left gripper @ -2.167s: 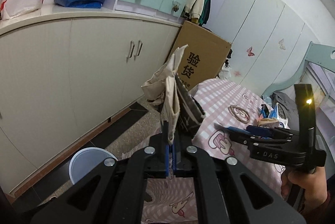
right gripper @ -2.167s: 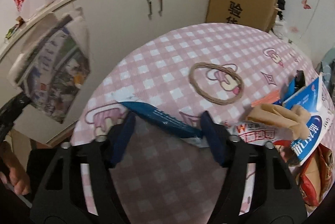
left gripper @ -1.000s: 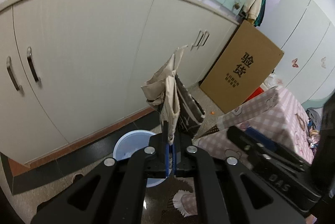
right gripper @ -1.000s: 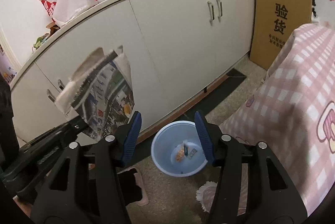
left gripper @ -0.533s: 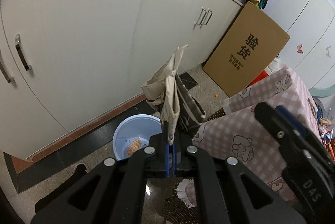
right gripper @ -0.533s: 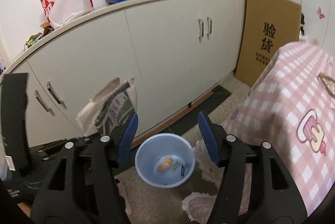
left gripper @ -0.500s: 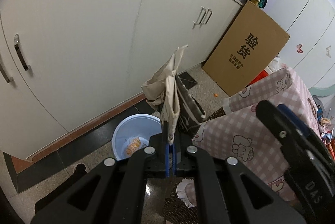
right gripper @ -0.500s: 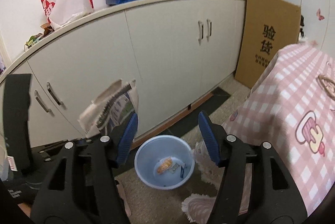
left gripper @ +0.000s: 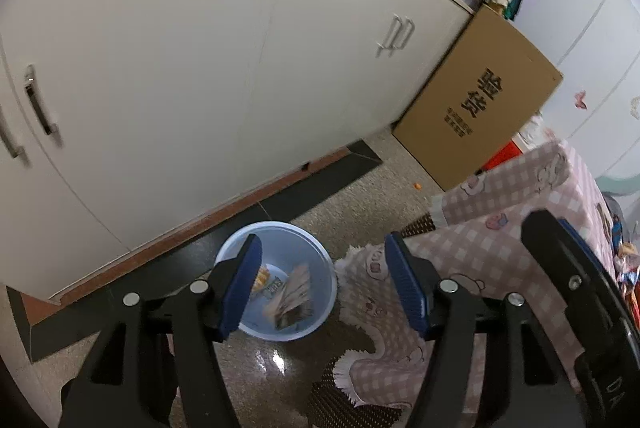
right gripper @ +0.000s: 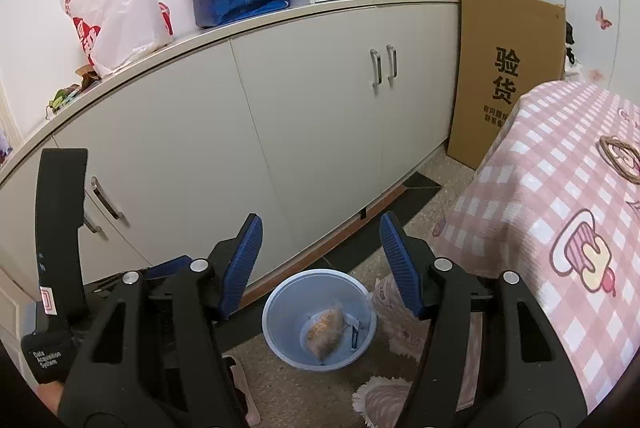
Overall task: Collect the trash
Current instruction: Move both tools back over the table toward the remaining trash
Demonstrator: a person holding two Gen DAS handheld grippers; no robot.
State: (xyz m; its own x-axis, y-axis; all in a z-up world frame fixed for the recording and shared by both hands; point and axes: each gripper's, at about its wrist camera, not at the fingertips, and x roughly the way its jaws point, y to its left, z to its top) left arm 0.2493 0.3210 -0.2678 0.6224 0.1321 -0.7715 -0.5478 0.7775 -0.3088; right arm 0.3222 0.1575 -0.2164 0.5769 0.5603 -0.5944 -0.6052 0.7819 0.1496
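below the left tongs [left gripper: 322, 282], just opened and empty, newspaper [left gripper: 294, 294] lies in the bin [left gripper: 320, 324].

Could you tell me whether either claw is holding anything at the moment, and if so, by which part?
Nothing is held. The left claw has just opened and the newspaper lies in the blue bin; the right claw is open and empty.

Black tool [left gripper: 322, 280] frames, ribbed blue pads [right gripper: 245, 262] (silver screws)
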